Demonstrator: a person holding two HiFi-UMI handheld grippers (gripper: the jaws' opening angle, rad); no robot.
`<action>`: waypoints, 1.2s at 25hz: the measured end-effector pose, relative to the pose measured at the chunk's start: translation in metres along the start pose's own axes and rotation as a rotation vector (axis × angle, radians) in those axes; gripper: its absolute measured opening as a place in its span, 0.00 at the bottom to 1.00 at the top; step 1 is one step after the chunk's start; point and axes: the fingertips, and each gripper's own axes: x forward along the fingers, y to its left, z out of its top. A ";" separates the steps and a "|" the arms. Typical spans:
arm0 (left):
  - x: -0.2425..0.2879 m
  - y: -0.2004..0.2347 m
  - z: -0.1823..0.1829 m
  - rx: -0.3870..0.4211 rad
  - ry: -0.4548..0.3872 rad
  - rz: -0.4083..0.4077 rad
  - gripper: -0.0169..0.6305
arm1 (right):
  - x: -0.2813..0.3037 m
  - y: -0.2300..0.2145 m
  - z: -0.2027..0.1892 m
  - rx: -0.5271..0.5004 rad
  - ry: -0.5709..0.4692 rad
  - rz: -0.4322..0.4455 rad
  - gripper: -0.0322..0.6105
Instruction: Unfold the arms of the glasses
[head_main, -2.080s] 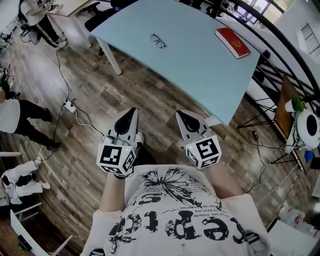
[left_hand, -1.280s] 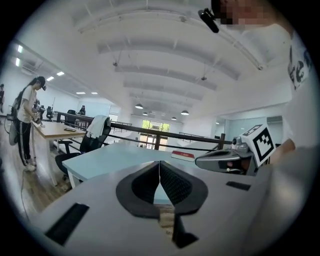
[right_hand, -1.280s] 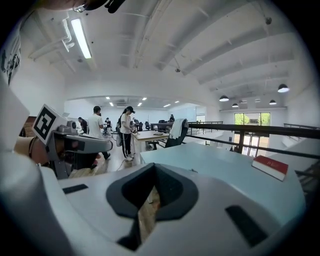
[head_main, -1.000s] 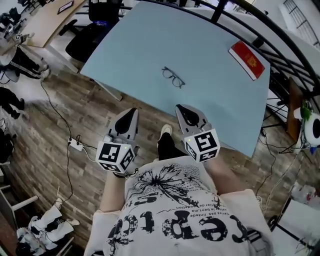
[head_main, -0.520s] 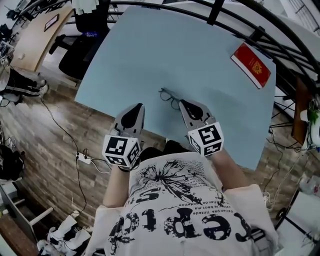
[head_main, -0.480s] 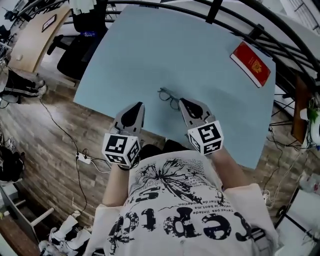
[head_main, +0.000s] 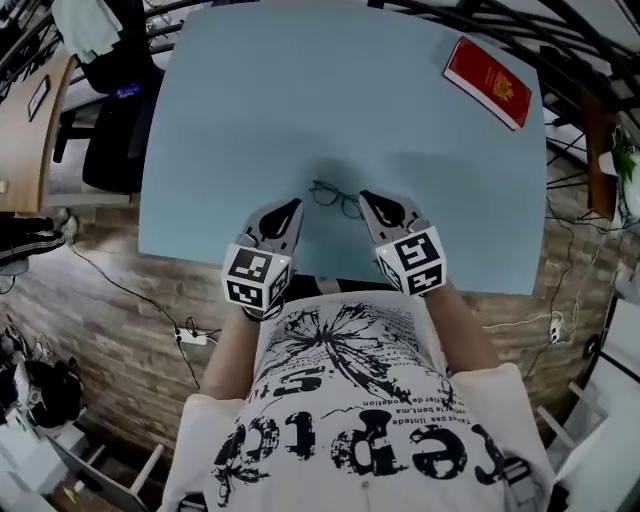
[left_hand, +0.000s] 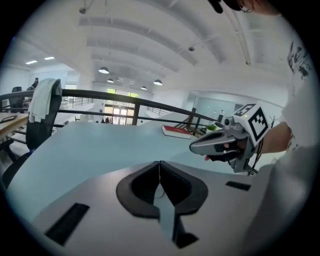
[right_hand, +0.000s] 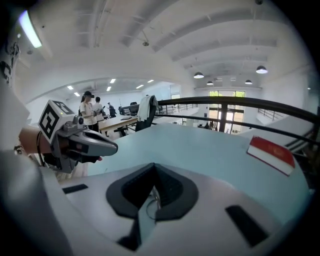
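Black thin-framed glasses lie folded on the light blue table, close to its near edge. My left gripper is shut and empty, with its tip just left of the glasses. The right gripper is also shut and empty, and its tip sits just right of them. In the left gripper view the shut jaws point over the table, and the right gripper shows beside them. In the right gripper view the shut jaws face the tabletop, with the left gripper at the left.
A red book lies at the table's far right corner. A black office chair and a wooden desk stand to the left. Cables and a power strip lie on the wooden floor. People stand far off.
Both grippers have moved forward from above the floor to over the table's near edge. They now flank the glasses. Both have stayed shut.
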 end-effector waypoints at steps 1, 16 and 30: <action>0.007 0.002 -0.007 0.010 0.028 -0.028 0.05 | 0.005 -0.003 -0.005 0.025 0.019 -0.018 0.06; 0.098 -0.001 -0.109 0.143 0.373 -0.188 0.05 | 0.058 -0.004 -0.074 0.143 0.252 -0.087 0.06; 0.112 0.002 -0.126 0.113 0.467 -0.156 0.05 | 0.085 0.012 -0.085 -0.037 0.462 0.121 0.19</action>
